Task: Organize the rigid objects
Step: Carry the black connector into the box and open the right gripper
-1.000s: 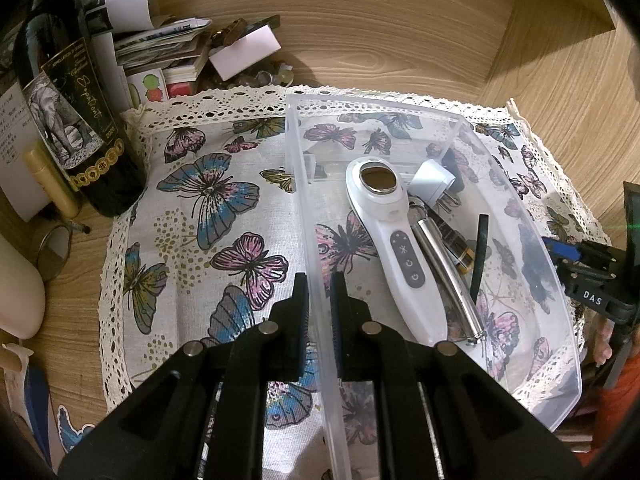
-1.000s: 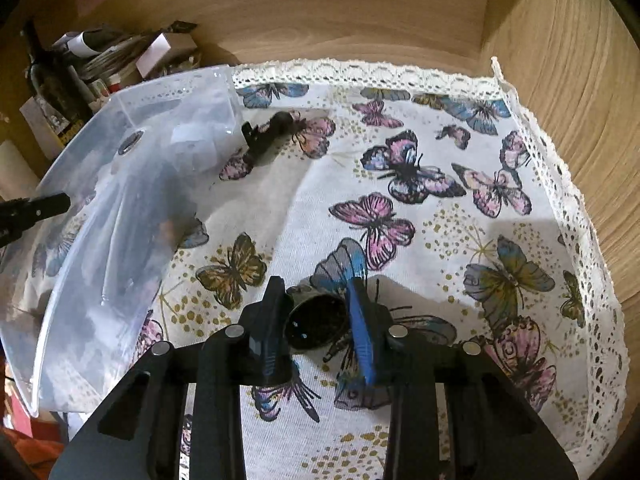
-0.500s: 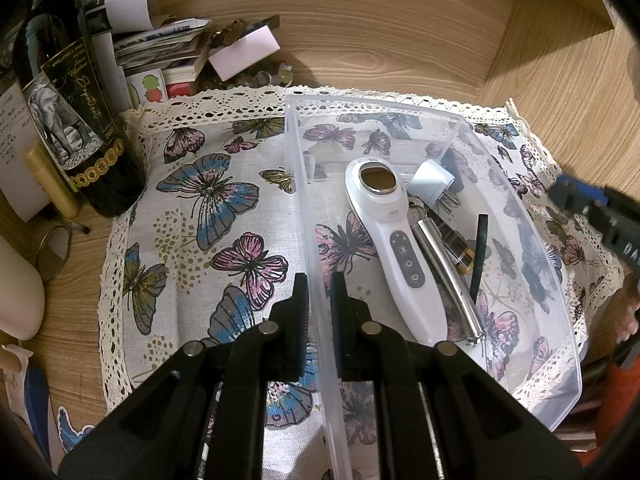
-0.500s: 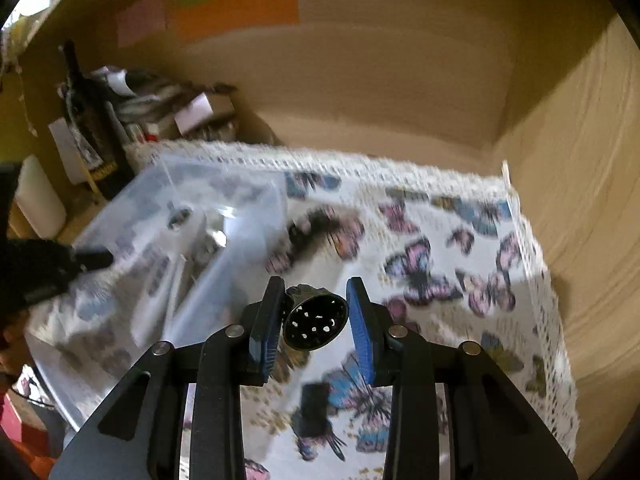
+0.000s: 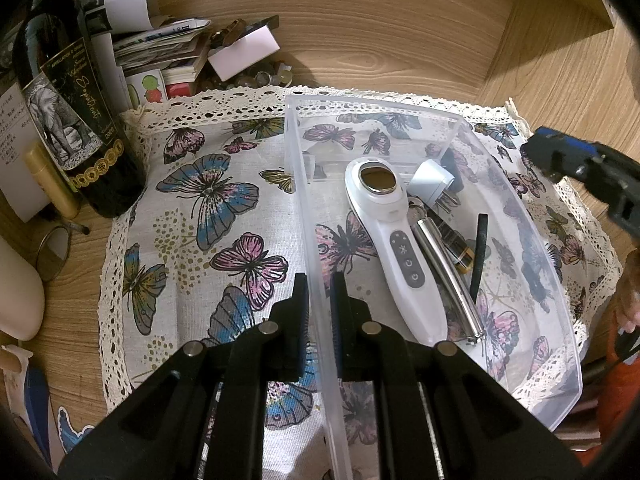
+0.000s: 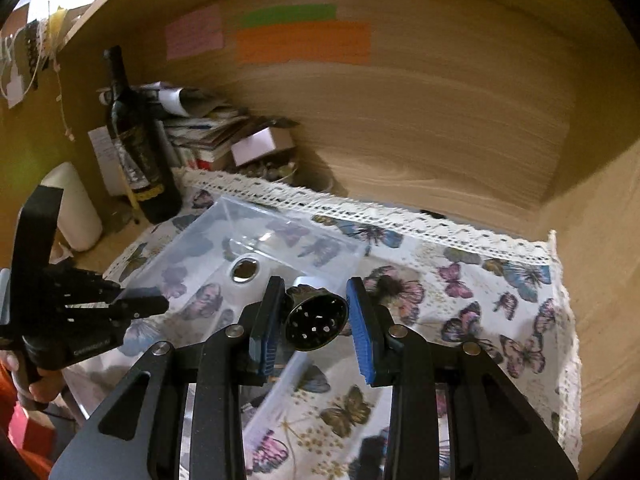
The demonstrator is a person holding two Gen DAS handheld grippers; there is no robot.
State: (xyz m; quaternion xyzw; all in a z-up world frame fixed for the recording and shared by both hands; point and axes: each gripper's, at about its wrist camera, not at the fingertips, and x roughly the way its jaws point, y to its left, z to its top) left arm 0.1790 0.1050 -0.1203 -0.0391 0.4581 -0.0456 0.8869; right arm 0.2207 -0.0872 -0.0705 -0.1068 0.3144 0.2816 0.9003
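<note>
My left gripper [image 5: 318, 300] is shut on the near left wall of a clear plastic bin [image 5: 308, 208] that sits on a butterfly cloth. In the bin lie a white handheld device [image 5: 394, 236], a white plug adapter [image 5: 434, 182], a metal tube [image 5: 444, 264] and a black strip [image 5: 480, 252]. My right gripper [image 6: 314, 316] is shut on a black round perforated cap [image 6: 316, 322] and holds it in the air above the bin's right side [image 6: 280, 236]. The right gripper shows in the left wrist view [image 5: 576, 164] at the right edge.
A dark wine bottle [image 5: 68, 120] stands at the left, with stacked papers and a small white box [image 5: 240, 52] behind it. A white cylinder [image 6: 76, 208] stands left of the bottle. Wooden walls close the back and right. A small dark object [image 6: 370, 454] lies on the cloth [image 6: 500, 300].
My right gripper lifted the black cap off the cloth and carried it up and left, over the bin. My left gripper stayed clamped on the bin wall.
</note>
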